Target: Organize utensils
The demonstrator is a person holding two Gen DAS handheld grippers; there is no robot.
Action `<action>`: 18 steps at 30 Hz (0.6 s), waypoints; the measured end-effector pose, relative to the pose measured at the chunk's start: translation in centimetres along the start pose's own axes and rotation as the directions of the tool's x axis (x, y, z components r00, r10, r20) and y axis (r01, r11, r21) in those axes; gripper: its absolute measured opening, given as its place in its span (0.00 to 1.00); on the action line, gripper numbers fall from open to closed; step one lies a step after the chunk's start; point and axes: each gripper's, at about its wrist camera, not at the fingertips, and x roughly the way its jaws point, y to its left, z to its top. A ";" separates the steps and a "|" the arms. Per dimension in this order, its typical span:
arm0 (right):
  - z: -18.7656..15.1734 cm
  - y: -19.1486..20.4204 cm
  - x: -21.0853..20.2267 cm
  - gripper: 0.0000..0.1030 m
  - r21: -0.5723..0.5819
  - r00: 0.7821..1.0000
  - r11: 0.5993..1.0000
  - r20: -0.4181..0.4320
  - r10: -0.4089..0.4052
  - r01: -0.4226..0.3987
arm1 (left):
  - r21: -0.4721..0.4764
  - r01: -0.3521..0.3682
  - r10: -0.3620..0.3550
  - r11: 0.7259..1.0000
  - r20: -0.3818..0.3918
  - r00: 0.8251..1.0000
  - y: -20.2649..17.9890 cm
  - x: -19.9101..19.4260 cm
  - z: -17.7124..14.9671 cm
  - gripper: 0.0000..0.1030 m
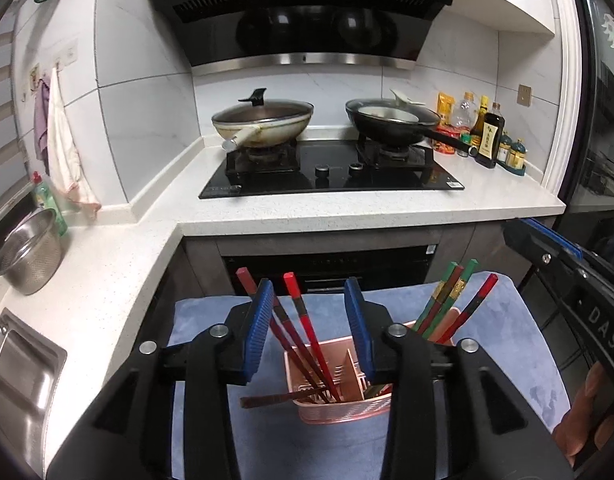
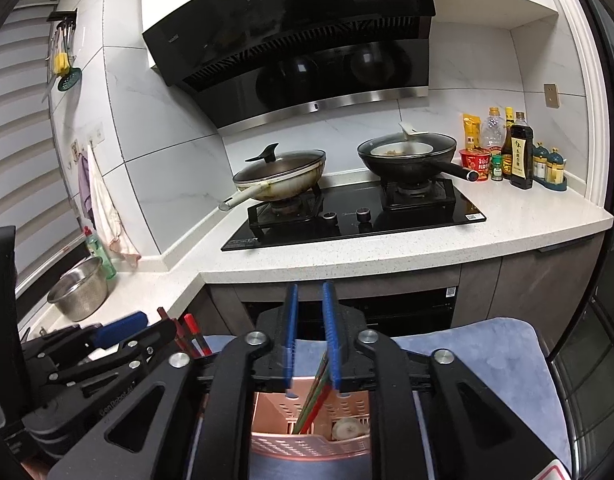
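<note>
A pink slotted utensil holder stands on a blue-grey mat. Red chopsticks lean in its left compartment; green-and-red chopsticks stand in its right one. One dark chopstick lies across the holder's front left edge. My left gripper is open, with the red chopsticks between its blue pads, untouched. My right gripper hovers above the holder, jaws narrowly apart; chopsticks lean by its right pad, and I cannot tell if they are gripped.
A white counter holds a black gas hob with two lidded pans. Sauce bottles stand at the back right. A steel colander and a sink are at the left. Oven front lies below the counter.
</note>
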 end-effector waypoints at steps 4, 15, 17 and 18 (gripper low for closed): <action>-0.3 0.3 -0.7 0.27 -0.027 1.000 1.000 0.007 -0.008 0.008 | -0.007 -0.013 0.013 1.000 -0.001 1.000 0.2 -0.5 -0.3 0.35; -5.5 0.1 -4.1 0.32 -0.058 0.994 0.998 -0.111 -0.012 0.005 | -0.028 -0.028 0.028 0.999 -0.013 1.000 0.2 -4.5 -4.8 0.44; -7.1 0.1 -4.8 0.32 -0.065 0.988 0.998 -0.150 -0.021 0.011 | -0.043 -0.027 0.026 0.999 -0.024 0.999 0.2 -5.2 -5.8 0.45; -7.9 0.2 -5.2 0.32 -0.074 0.985 0.997 -0.170 -0.034 0.022 | -0.053 -0.027 0.026 0.998 -0.031 0.999 0.2 -5.7 -6.5 0.46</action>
